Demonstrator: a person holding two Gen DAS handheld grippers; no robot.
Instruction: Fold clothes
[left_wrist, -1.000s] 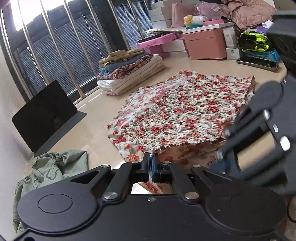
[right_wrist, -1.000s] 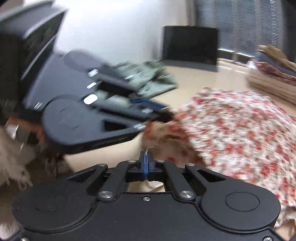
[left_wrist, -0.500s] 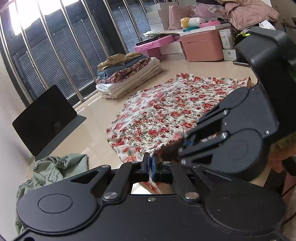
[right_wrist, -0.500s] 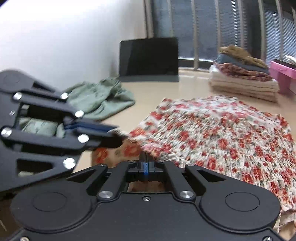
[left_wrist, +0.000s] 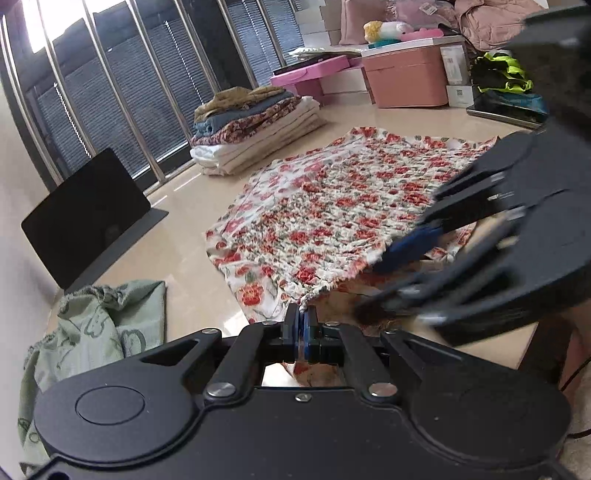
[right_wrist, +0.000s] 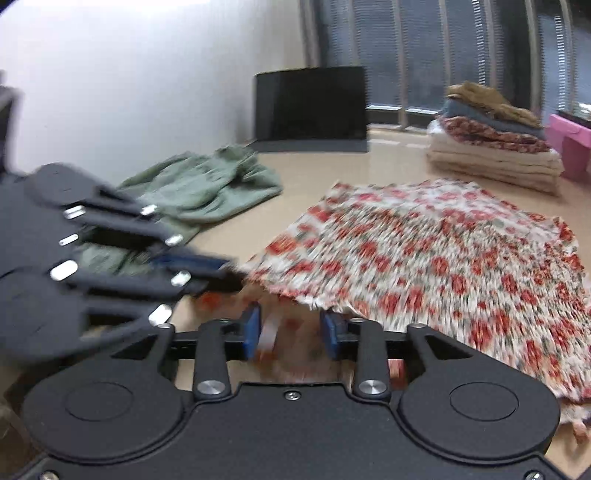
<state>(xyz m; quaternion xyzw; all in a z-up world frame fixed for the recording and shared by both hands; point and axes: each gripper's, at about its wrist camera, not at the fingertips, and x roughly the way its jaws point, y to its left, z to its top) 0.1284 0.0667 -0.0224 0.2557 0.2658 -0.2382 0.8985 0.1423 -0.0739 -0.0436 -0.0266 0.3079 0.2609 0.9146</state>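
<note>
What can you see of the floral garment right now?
The floral garment is white, crinkly, shirred-looking fabric printed with red flowers and green leaves. It lies spread mostly flat on the beige table, with its near edge lifted. The left gripper is shut on that near hem. The right gripper is open, its pads either side of fabric under the raised edge. The green garment and folded stack lie apart from it.

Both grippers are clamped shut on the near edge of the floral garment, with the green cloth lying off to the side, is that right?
Not quite. Only the left gripper is shut on the floral garment; the right gripper is open, as the right wrist view shows. The green cloth does lie off to the side.
</note>
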